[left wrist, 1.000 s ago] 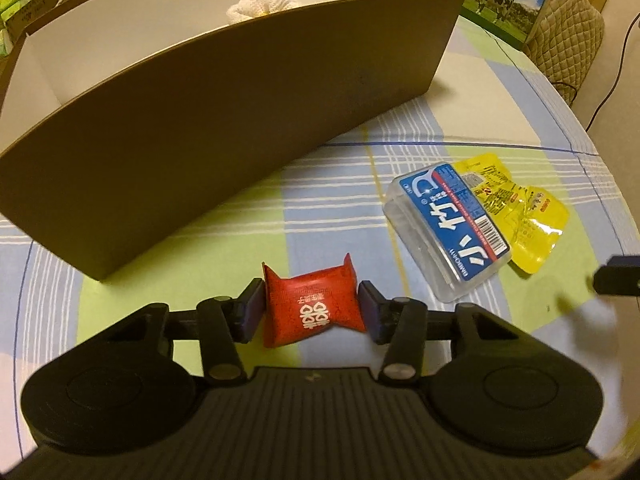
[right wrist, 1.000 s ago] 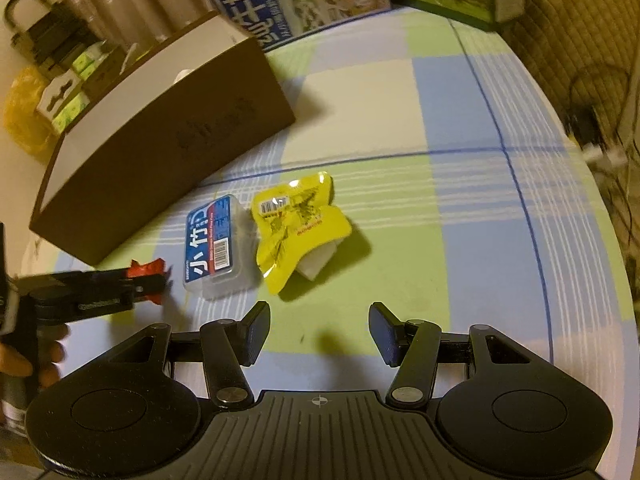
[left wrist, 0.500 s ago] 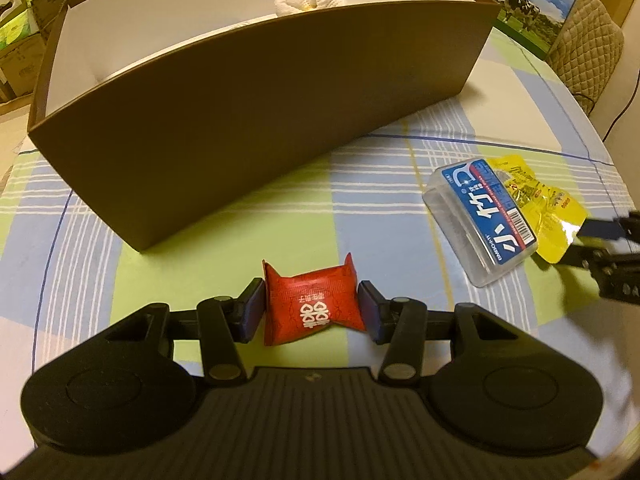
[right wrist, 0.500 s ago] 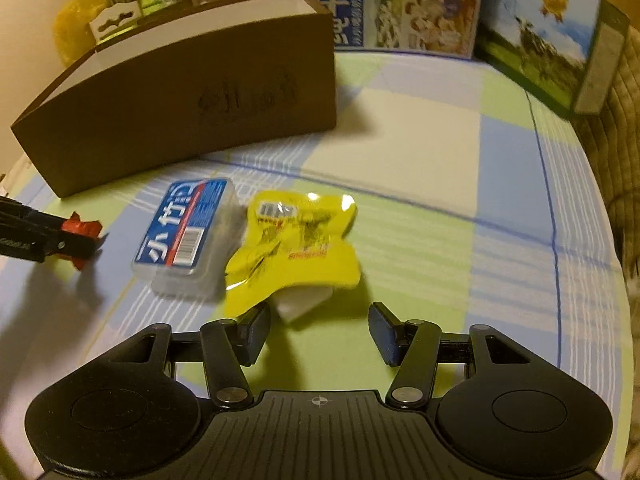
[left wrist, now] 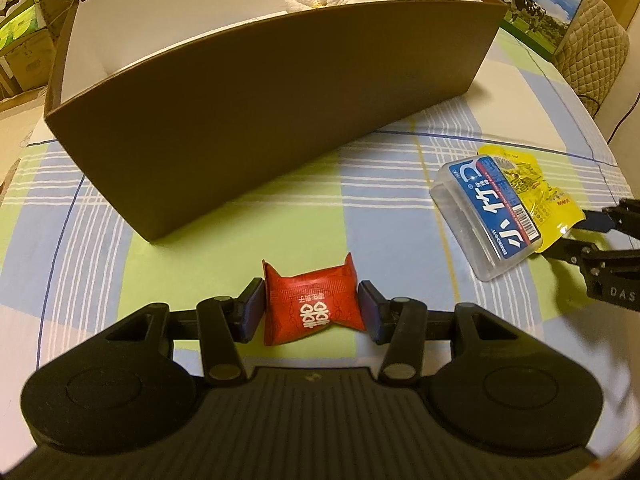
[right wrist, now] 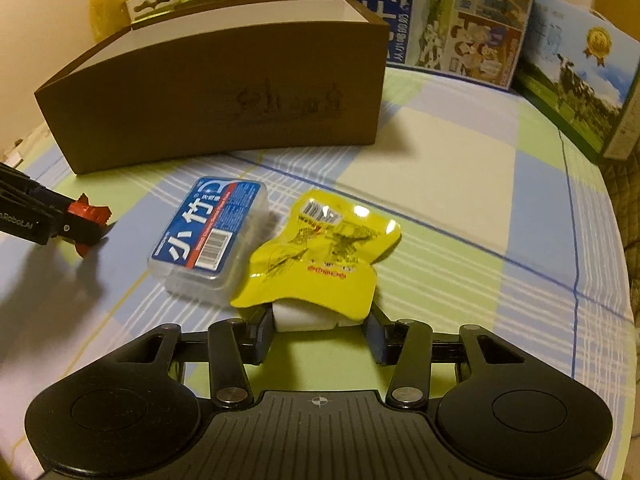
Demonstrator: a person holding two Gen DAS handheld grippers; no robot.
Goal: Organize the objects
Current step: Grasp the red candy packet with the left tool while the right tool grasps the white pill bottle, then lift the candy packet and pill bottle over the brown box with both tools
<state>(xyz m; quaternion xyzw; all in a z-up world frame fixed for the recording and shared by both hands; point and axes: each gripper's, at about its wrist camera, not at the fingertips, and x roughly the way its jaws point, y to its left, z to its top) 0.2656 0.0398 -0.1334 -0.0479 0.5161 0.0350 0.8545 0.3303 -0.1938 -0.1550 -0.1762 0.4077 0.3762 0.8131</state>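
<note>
Left gripper (left wrist: pixel 311 312) pinching red packet (left wrist: pixel 314 305); right gripper (right wrist: pixel 320 330) spread astride yellow pouch (right wrist: pixel 320 268), beside clear case (right wrist: pixel 210 234).

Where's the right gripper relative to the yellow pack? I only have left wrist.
Observer: The right gripper straddles a white cup under the yellow lid. Jaws are open, not clamped.
Operator: Anything on the box front? It looks blank here.
Observer: The box has a faint line drawing printed toward its right end.
Operator: What's behind the box?
Observer: A yellow bag sits behind its left end.
</note>
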